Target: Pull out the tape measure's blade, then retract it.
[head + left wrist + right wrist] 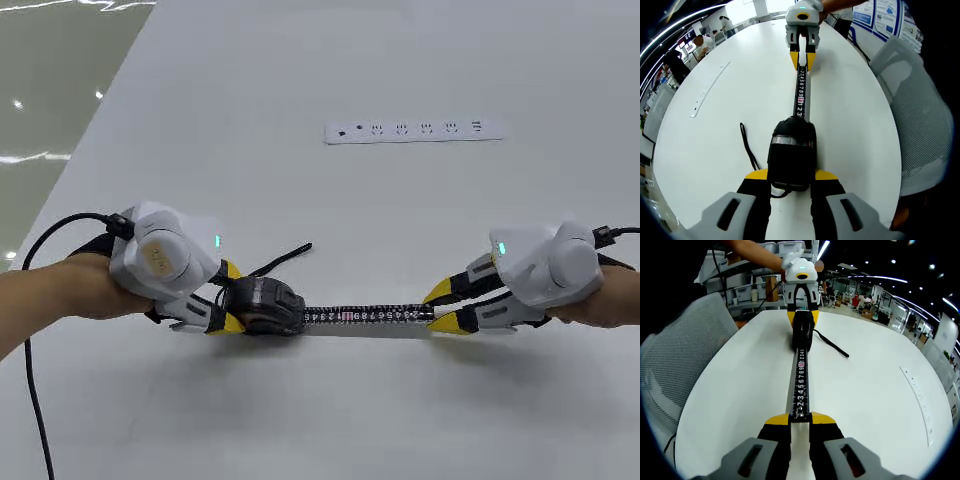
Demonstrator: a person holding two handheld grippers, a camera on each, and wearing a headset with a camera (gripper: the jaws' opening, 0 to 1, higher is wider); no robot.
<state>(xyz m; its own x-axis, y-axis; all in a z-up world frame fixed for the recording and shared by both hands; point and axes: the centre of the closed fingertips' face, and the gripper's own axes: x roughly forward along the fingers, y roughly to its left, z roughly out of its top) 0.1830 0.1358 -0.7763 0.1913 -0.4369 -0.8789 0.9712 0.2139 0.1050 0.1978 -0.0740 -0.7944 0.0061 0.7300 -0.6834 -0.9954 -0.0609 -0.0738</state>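
white table [350, 60]: left tool [232, 296] clamps one tape measure [268, 305], right tool [441, 308] clamps its blade [370, 315].

white table [300, 60], grey mesh chair [685, 340], glossy floor [50, 70].

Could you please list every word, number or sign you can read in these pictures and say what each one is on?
"2 3 4 5 6 7 8 9", a red mark, then "1 2 3 4 5": printed along the blade.
On the tape measure case: any label is too blurred to read.
On the power strip: marks too small to read.
On the wall posters: too blurred to read.
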